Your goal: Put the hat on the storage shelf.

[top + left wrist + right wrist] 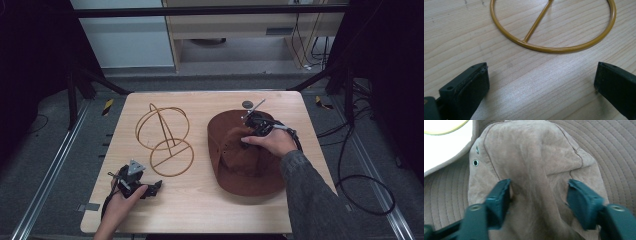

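**Two grippers, one wire stand, one brown hat on a wooden table**

One wooden table [200, 210] carries one gold wire stand [165, 140] and one brown suede hat [245, 155], with two hand-held grippers working over them.

At the left, the left gripper [156, 186] sits low near the table's near edge, held in the person's left hand [122, 197]. Its jaws stand wide apart with nothing between them, only bare wood. The stand's flat ring base [554, 47] lies just ahead of the jaws, not touching them; its upright rod and upper hoops rise behind, between this gripper and the hat.

At the right, the hat lies brim-down, beside the stand. The right gripper [537, 195] presses down onto the hat's crown, a raised fold of suede between its two jaws; the jaws sit partly apart and straddle the fold, the left one touching it. A small dark disc [247, 104] lies on the table beyond the hat
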